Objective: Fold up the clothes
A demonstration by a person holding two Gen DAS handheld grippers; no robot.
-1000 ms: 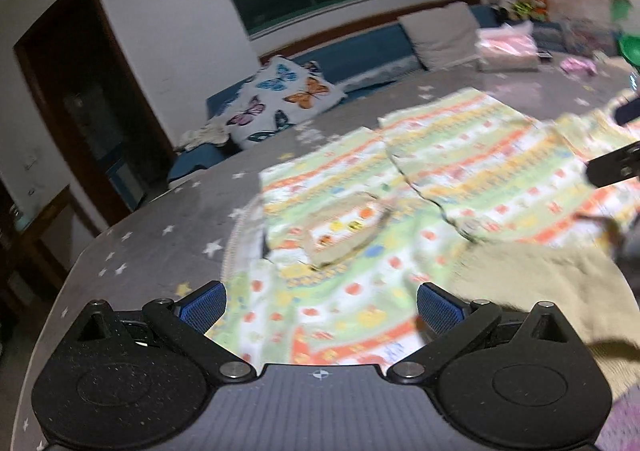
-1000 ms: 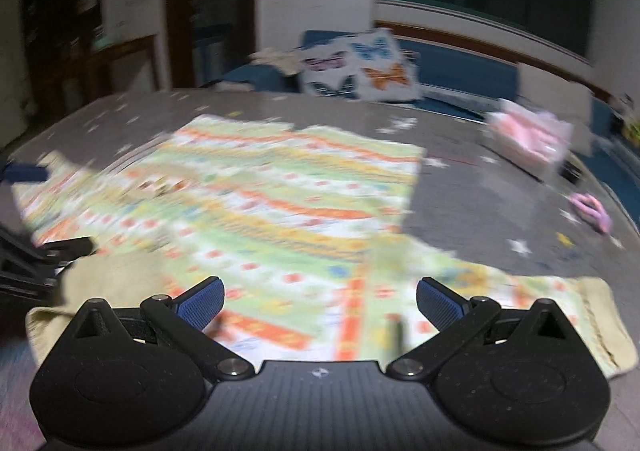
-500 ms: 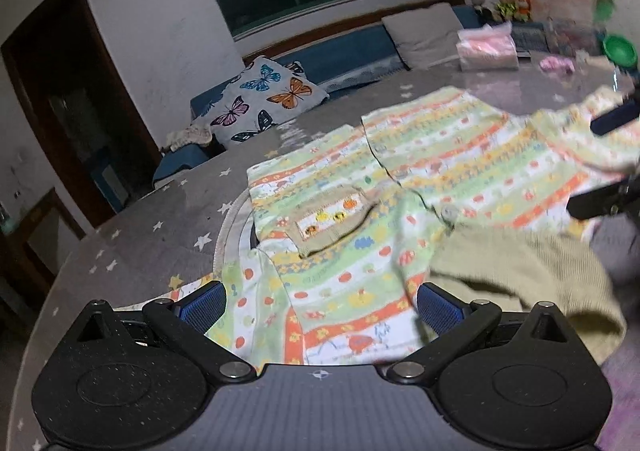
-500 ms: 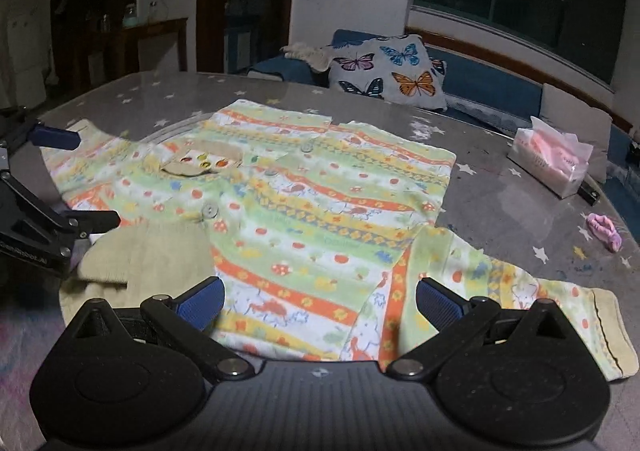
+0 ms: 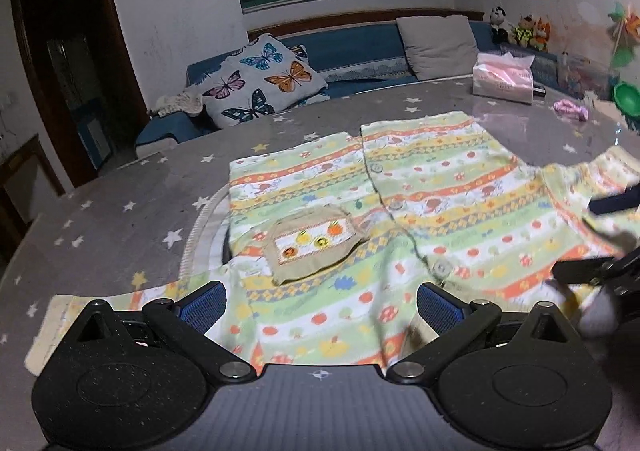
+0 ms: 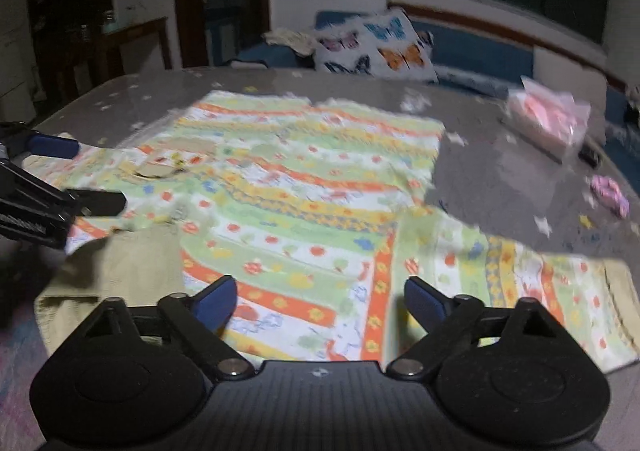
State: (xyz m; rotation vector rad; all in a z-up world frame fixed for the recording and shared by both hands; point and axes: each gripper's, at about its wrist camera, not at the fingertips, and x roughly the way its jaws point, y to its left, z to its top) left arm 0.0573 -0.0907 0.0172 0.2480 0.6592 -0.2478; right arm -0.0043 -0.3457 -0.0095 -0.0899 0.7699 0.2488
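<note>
A child's button shirt [image 5: 420,211] with green, orange and yellow stripes lies spread flat on the table, front up, with a beige pocket [image 5: 312,247]. My left gripper [image 5: 320,305] hovers open over its near hem, nothing between the pads. In the right wrist view the shirt [image 6: 300,187] shows its beige collar [image 6: 120,271] at the near left and a sleeve [image 6: 520,283] stretched out to the right. My right gripper [image 6: 320,299] hangs over the shoulder seam, jaws closing but still wide, pads not pressing the cloth. Each gripper shows at the other view's edge: right gripper [image 5: 596,237], left gripper [image 6: 76,175].
The table [image 5: 120,219] wears a grey cloth with stars. A pink tissue pack [image 5: 504,83], a pink hair tie [image 5: 570,109] and a green bowl [image 5: 626,97] sit at the far right. Behind the table is a blue sofa with a butterfly pillow [image 5: 260,87].
The left gripper has lifted and rolled, so its view has swung left onto the left sleeve and the collar has slid out of it. The right gripper's jaws have narrowed a little.
</note>
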